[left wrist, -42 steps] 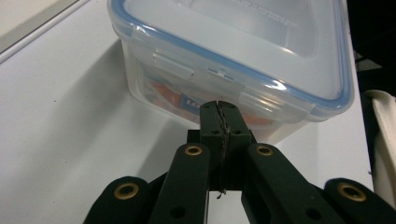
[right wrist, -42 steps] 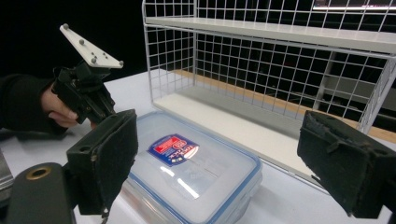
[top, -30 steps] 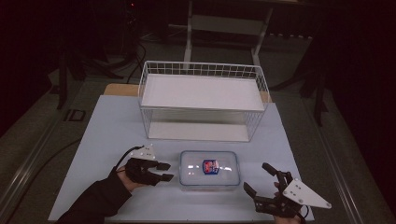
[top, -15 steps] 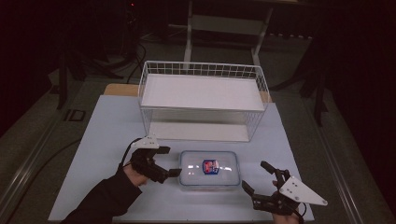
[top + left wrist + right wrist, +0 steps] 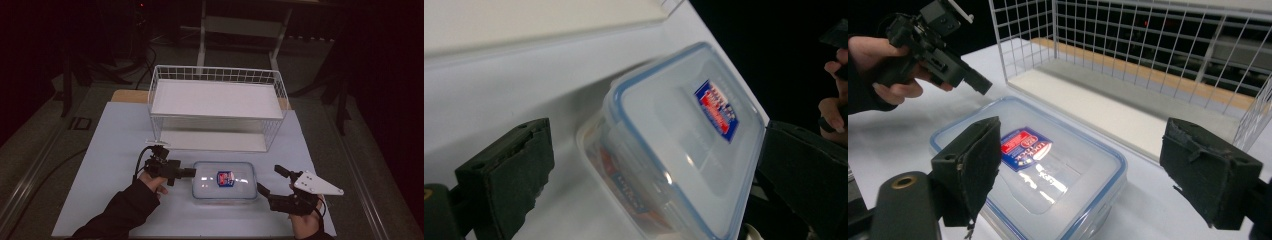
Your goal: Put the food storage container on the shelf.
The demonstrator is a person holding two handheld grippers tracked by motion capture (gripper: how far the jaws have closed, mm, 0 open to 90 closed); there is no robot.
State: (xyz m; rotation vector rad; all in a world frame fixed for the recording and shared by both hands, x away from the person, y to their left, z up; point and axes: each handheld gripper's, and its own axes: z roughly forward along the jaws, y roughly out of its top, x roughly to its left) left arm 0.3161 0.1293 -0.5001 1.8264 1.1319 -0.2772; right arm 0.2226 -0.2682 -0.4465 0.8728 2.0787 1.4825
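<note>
Two tongs flank one clear plastic container that lies flat on the pale surface, at about 6 o'clock from the white wire basket and near it. It has a blue-rimmed snap lid with a red-and-blue label; I judge it stiff, smooth and rather slippery, light unless its contents, dimly visible through the wall, add weight. Its hard walls should not give under the pads, so the best hold is likely across the short ends or under the lid's rim, not on the glossy top, where pads could slide. The left tongs sit just at the container's 9 o'clock end; their jaws have just been opening and now stand spread wide, and the left gripper view shows the container between the two black pads without either pressing on it. The right tongs sit at the container's 4 o'clock corner, spread wide too; in the right gripper view the container lies between and beyond the pads, apparently untouched. Neither pair holds anything. A two-sided squeeze on opposite ends looks the safer way to lift it level.
</note>
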